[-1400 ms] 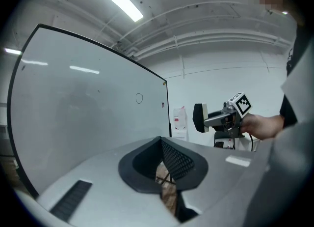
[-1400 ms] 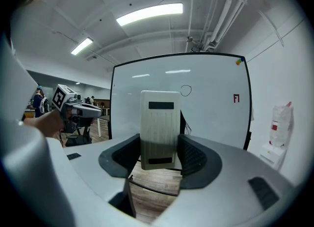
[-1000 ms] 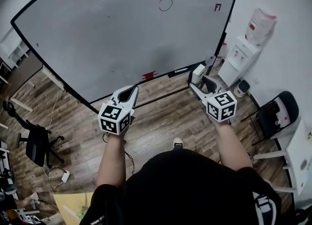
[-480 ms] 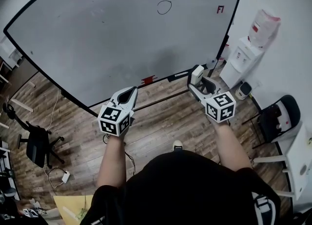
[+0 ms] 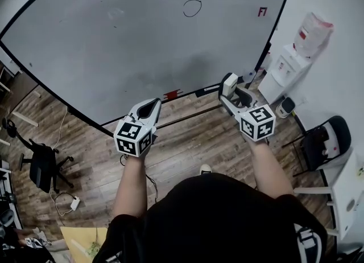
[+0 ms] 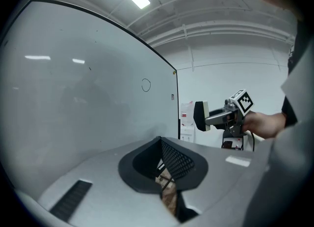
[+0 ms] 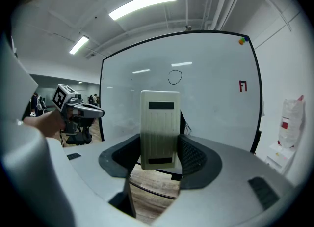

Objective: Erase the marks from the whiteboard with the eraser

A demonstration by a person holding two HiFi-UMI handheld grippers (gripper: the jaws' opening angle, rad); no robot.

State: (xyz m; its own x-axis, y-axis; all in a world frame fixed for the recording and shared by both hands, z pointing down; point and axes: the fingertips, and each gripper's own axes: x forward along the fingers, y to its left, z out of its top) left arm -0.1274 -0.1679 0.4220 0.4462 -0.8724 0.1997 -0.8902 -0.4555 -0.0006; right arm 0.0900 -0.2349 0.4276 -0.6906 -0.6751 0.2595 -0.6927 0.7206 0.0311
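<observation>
Barely anything is changing versus a second ago. Both grippers are holding nearly the same spots, and the head view is drifting so the whiteboard [image 5: 142,45] is filling more of the frame. The eraser [image 7: 159,127] is not touching the board yet, so wiping has not started; this is probably the approach step.

The right gripper [image 7: 159,155] is clamping the cream eraser upright between its jaws, which are spread only as wide as the eraser body. It is sitting low, near the board's bottom right corner. The left gripper [image 6: 164,164] is carrying nothing, with its jaws closed together, and is hanging in front of the board's lower edge.

The marks are waiting up high:
- The black circle [image 5: 192,7] is well above the eraser.
- A small red mark [image 5: 262,12] is sitting close to the right frame edge.

There is plenty of bare board between the eraser and the circle, so an upward reach is looking clear.

On the right side things are getting tight. The black board frame is running just beside the red mark, and the water dispenser [image 5: 287,65] is standing just past it. A chair [image 5: 321,136] is standing further back on the right. Something red [image 5: 171,94] is resting at the bottom rail between the two grippers.
</observation>
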